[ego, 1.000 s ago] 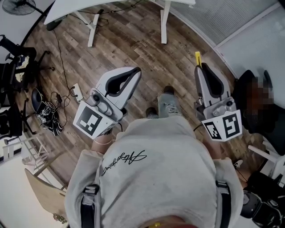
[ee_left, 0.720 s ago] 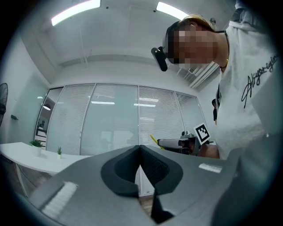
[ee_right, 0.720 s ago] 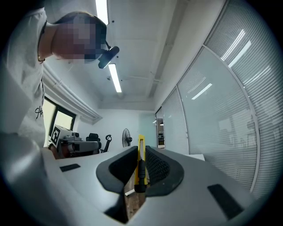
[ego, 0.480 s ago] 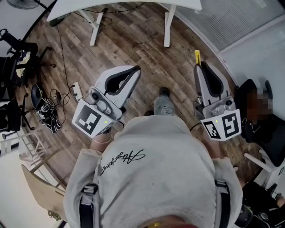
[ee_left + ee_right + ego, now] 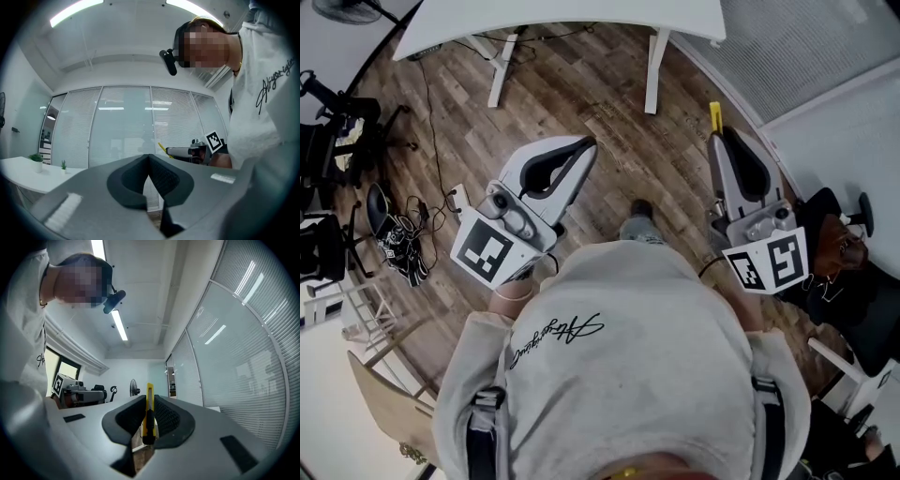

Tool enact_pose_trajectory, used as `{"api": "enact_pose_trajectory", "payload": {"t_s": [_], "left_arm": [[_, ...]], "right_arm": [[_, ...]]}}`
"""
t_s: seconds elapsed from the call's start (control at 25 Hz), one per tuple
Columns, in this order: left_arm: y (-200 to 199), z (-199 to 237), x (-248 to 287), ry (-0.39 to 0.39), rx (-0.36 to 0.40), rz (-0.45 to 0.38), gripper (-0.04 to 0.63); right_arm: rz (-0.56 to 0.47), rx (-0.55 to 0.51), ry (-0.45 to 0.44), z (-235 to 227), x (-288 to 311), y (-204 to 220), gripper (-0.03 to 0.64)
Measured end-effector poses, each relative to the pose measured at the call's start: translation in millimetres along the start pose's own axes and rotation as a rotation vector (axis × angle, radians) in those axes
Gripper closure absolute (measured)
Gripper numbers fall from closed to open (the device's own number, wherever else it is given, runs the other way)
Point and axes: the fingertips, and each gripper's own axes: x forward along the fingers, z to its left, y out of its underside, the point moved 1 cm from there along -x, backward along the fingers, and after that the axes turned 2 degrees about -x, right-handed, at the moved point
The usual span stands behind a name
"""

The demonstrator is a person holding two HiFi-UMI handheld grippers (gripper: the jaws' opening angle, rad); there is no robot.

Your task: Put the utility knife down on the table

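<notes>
A yellow utility knife (image 5: 149, 413) stands upright between the pads of my right gripper (image 5: 149, 399), which is shut on it. In the head view its yellow tip (image 5: 715, 118) pokes out beyond the right gripper (image 5: 719, 139), held over the wooden floor. My left gripper (image 5: 588, 144) hangs level beside it, and its jaws (image 5: 149, 157) meet with nothing between them. The white table (image 5: 562, 13) lies ahead at the top of the head view, beyond both grippers. From the left gripper view, the right gripper (image 5: 187, 151) and the knife (image 5: 162, 148) show off to the right.
The table's white legs (image 5: 654, 66) stand on the wood floor. Cables and a power strip (image 5: 457, 197) trail at the left, near black chairs (image 5: 323, 141) and a fan (image 5: 342, 9). A brown bag (image 5: 832, 246) and a dark chair sit at the right by the blinded glass wall (image 5: 825, 47).
The table has come nearer and more of its top shows, while the floor has slid down the picture. Both grippers keep their pose. The person at the right edge is out of view.
</notes>
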Motion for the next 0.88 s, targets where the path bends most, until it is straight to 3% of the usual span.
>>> {"api": "enact_pose_trajectory", "payload": {"t_s": [0.88], "left_arm": [[10.0, 69.1, 124.6, -0.089, -0.007, -0.005, 0.607]], "right_arm": [[0.010, 0.009, -0.112, -129.4, 78.5, 6.4, 0.560]]}}
